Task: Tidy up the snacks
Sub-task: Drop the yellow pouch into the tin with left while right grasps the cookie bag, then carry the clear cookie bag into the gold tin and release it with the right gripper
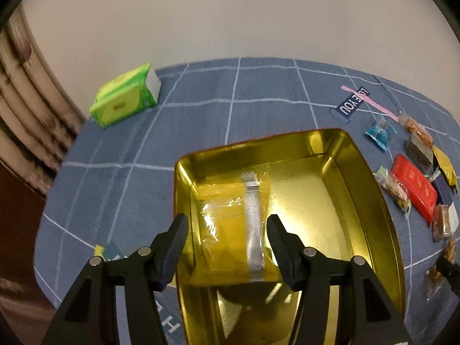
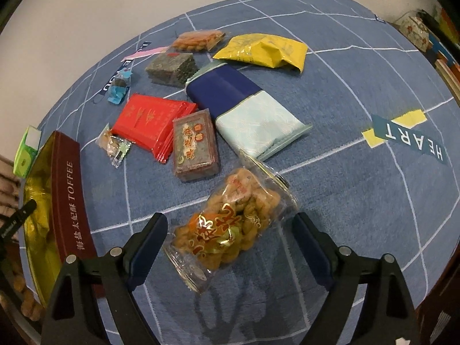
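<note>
An open gold tin (image 1: 373,178) stands on the blue checked cloth; its maroon TOFFEE wall (image 2: 69,195) shows at the left of the right wrist view. Flat inside it lies a yellow packet (image 1: 224,244) with a silver seam. My left gripper (image 1: 227,221) hangs open over that packet, its fingers on either side without pressing. A clear bag of fried dough twists (image 2: 230,224) lies slantwise on the cloth. My right gripper (image 2: 230,218) straddles the bag, open, with the pads close beside its ends.
Loose snacks lie beyond the bag: a red pack (image 2: 149,120), a brown box (image 2: 195,146), a navy and pale-green pouch (image 2: 247,106), a yellow bag (image 2: 261,49), a dark seaweed pack (image 2: 172,66) and a blue candy (image 2: 119,86). A green tissue pack (image 1: 126,97) sits far left.
</note>
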Demonstrator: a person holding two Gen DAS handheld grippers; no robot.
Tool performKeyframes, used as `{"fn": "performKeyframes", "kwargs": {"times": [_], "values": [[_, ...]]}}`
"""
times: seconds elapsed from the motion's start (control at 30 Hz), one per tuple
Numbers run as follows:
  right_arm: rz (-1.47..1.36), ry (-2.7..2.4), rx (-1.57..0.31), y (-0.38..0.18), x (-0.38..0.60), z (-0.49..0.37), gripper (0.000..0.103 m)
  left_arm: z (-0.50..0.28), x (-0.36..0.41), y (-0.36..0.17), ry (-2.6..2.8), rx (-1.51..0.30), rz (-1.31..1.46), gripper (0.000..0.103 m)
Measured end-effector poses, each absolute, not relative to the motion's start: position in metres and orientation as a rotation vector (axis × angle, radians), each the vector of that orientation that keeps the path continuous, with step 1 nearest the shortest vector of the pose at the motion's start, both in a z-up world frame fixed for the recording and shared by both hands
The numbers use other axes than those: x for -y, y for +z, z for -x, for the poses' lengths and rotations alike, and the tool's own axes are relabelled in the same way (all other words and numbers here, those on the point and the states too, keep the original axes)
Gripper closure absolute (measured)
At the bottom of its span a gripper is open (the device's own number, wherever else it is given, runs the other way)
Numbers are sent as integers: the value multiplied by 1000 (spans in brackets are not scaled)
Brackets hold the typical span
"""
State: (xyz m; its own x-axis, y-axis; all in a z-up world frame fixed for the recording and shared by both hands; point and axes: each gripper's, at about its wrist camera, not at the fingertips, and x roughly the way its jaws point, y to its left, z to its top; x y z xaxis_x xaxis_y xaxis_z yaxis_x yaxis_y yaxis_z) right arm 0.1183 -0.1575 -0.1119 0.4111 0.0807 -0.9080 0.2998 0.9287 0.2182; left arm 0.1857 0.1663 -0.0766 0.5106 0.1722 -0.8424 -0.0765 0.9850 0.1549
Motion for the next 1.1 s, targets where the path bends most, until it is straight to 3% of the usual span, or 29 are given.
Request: {"fn": "performKeyframes", "kwargs": {"times": [0.17, 0.33, 0.47, 0.93, 1.0, 1.1], "values": [[-352, -144, -1135, -110, 162, -115, 31, -180, -157, -65, 123, -985, -157, 43], [-350, -125, -1117, -108, 169, -110, 52, -171, -158, -44, 140, -966, -118, 43], [-389, -87, -1104, -109, 179, -105, 61, -159, -162, -19, 146, -929, -66, 43], [-518, 88, -1108, -105, 191, -80, 62, -85, -194, 32, 230, -912, 136, 42], [-534, 130, -1096, -97, 187, -78, 62, -71, -199, 34, 255, -909, 151, 31], [-533, 193, -1077, -81, 176, -79, 62, -54, -205, 32, 271, -918, 193, 31]]}}
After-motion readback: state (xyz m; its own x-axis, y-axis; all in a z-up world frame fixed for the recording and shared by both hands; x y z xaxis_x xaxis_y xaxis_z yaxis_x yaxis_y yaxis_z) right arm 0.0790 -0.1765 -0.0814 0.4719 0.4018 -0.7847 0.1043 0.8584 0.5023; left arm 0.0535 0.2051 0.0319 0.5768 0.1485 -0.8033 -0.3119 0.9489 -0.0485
